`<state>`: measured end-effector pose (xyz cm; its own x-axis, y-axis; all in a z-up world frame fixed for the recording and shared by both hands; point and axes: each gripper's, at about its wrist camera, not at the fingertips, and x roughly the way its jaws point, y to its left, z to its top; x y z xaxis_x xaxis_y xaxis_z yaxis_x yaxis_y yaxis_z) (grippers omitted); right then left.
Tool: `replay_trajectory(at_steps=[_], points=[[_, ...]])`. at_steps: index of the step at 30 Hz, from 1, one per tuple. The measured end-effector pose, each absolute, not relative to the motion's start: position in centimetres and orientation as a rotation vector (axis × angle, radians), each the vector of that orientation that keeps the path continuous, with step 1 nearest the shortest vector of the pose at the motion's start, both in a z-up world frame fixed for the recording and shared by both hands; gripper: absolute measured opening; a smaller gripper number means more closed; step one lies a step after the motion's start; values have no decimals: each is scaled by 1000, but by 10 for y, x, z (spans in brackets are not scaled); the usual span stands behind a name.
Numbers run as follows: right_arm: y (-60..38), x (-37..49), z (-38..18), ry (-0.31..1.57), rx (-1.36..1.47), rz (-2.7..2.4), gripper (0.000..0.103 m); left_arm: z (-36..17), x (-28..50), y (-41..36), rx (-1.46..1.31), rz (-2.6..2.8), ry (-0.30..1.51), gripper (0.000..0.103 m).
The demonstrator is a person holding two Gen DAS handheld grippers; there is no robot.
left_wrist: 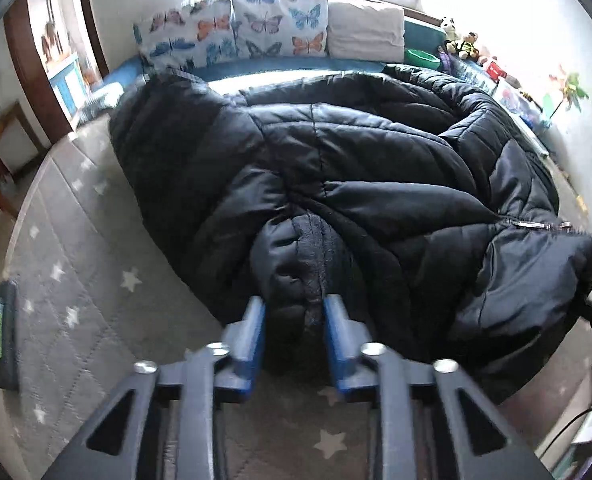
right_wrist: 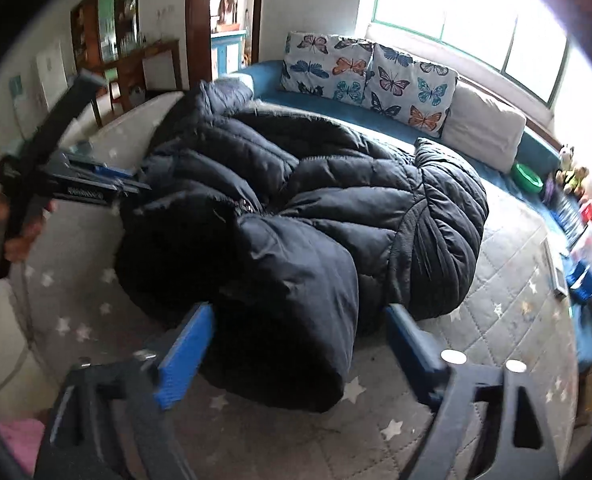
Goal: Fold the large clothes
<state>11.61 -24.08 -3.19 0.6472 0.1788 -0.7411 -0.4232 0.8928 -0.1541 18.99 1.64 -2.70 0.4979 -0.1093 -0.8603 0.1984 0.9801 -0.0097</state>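
A big black puffer jacket (left_wrist: 356, 168) lies crumpled on a grey quilted bed cover with white stars (left_wrist: 68, 280). In the left wrist view my left gripper (left_wrist: 294, 312) is shut on a bunched, fleece-lined edge of the jacket at its near side, blue pads (left_wrist: 256, 328) pressing both sides. In the right wrist view the jacket (right_wrist: 316, 200) has a thick folded end between the wide-set pads of my right gripper (right_wrist: 298, 312). The left pad (right_wrist: 192, 344) touches the fabric and the right one stands off it, so it is open. The left gripper (right_wrist: 132, 188), held by a hand (right_wrist: 24, 224), meets the jacket's left side.
Butterfly-print pillows (left_wrist: 256, 24) and a white cushion (left_wrist: 366, 26) line the far side of the bed. A green bowl (left_wrist: 422, 58), soft toys (left_wrist: 462, 44) and boxes (right_wrist: 584, 248) crowd the right edge. A dark flat device (left_wrist: 4, 332) lies at the left. Wooden furniture (right_wrist: 144, 64) stands beyond.
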Motion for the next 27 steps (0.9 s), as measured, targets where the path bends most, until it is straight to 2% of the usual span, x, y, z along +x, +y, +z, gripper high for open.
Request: replay_trajectory(at_steps=[1,2,3,4,7,9,14,17,18,19,20,21,22,23,24,25,27], points=[[-238,118,-36,800,-347,334,65,-24,187,15,100,-185,1021,19],[-236,120,-40,807,-365,317,56,-19,181,15,99,-186,1005,17],[-237,120,-42,812,-367,309,35,-13,174,15,98,-186,985,13],[-238,120,-42,814,-364,296,22,-9,170,16,94,-186,976,1],[-248,112,-30,790,-318,293,13,13,149,21,82,-185,920,0],[-251,99,-17,761,-302,322,12,28,131,23,83,-202,879,0],[-253,79,-1,786,-285,415,12,44,125,36,45,-228,909,0],[-257,81,5,804,-263,443,12,44,140,44,12,-215,957,7],[-257,84,6,809,-263,437,14,44,148,47,1,-212,974,18],[-257,87,8,813,-268,429,16,42,159,53,-12,-213,992,36],[-259,91,10,814,-268,420,17,41,170,58,-39,-203,1003,46],[-261,93,11,820,-264,418,23,40,181,62,-48,-186,1008,62],[-263,97,12,831,-259,422,34,39,190,65,-47,-178,1010,70],[-266,103,14,838,-246,426,42,41,201,69,-51,-159,1009,72],[-270,107,15,840,-233,429,56,43,210,72,-54,-139,1009,72],[-274,114,16,841,-228,421,64,46,220,75,-55,-126,1010,77],[-280,127,18,847,-241,395,64,52,247,81,-37,-81,1004,90]])
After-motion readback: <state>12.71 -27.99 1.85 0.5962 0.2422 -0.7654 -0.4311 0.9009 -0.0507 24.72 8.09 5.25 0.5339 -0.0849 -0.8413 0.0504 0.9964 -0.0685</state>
